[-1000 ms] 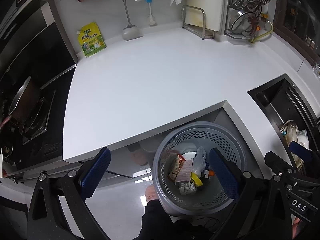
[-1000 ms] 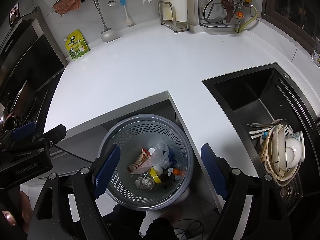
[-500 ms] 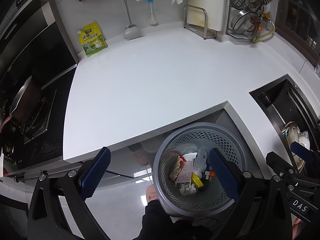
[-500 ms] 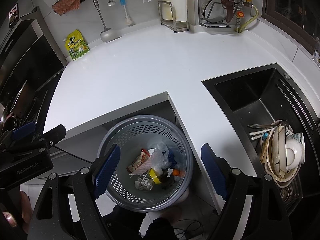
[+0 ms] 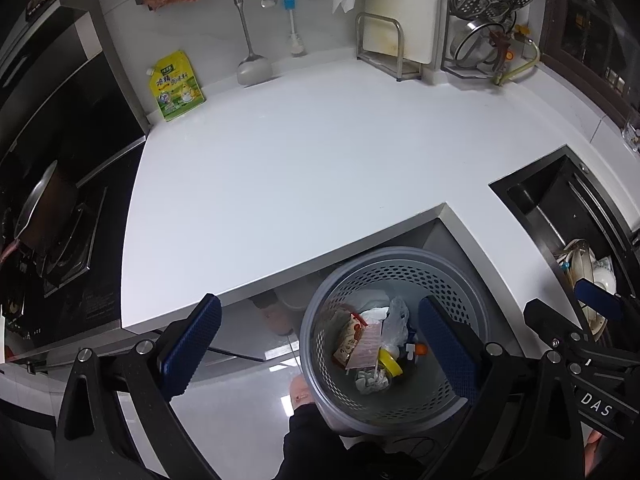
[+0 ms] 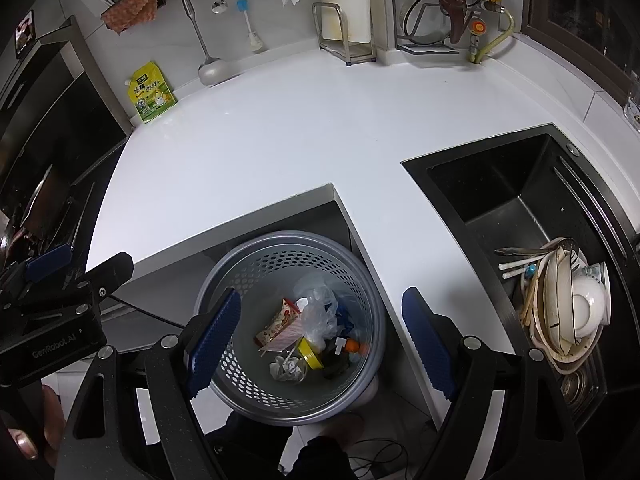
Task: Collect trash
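A grey perforated trash basket (image 5: 320, 308) (image 6: 280, 248) stands on the floor in the notch of the white counter. Inside lie a red snack wrapper (image 5: 352, 338) (image 6: 280, 324), a clear plastic bag (image 5: 394, 320) (image 6: 318, 312), a yellow lid (image 5: 390, 360) (image 6: 310, 354), crumpled paper (image 5: 372, 380) (image 6: 286, 368) and an orange cap (image 6: 352, 346). My left gripper (image 5: 320, 352) hangs open above the basket's left side with nothing between its blue pads. My right gripper (image 6: 322, 338) is open too, its fingers spanning the basket from above, empty.
The white counter (image 5: 300, 168) (image 6: 280, 140) carries a yellow-green pouch (image 5: 174, 86) (image 6: 151, 92) at the back left. A black sink (image 6: 520, 208) with stacked dishes (image 6: 568, 304) lies right. A stove with a pan (image 5: 40, 208) sits left. Ladle, cutting board and rack line the back wall.
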`<state>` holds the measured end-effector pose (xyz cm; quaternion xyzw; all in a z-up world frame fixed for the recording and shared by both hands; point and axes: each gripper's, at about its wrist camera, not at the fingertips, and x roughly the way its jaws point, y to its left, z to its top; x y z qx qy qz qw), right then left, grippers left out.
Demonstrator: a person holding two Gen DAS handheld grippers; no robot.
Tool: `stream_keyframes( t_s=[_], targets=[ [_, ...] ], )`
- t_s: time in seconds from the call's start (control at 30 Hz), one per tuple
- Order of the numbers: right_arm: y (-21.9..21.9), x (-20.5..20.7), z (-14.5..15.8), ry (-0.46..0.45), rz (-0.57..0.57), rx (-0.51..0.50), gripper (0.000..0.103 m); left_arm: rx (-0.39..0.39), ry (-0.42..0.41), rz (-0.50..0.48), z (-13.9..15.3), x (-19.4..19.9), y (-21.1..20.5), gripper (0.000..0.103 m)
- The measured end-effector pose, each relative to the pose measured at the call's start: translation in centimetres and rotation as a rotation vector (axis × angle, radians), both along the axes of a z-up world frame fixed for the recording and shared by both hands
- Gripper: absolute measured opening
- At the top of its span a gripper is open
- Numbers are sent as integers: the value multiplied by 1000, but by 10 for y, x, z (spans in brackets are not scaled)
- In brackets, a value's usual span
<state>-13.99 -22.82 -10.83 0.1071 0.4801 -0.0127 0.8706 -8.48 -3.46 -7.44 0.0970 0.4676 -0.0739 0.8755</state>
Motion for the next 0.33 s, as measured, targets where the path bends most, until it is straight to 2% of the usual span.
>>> stream_keyframes(
  t_s=[0.33],
  targets=[
    [-1,-1,0,-1,2,-1,79,-3,7,10,0,0,2,97]
  ],
)
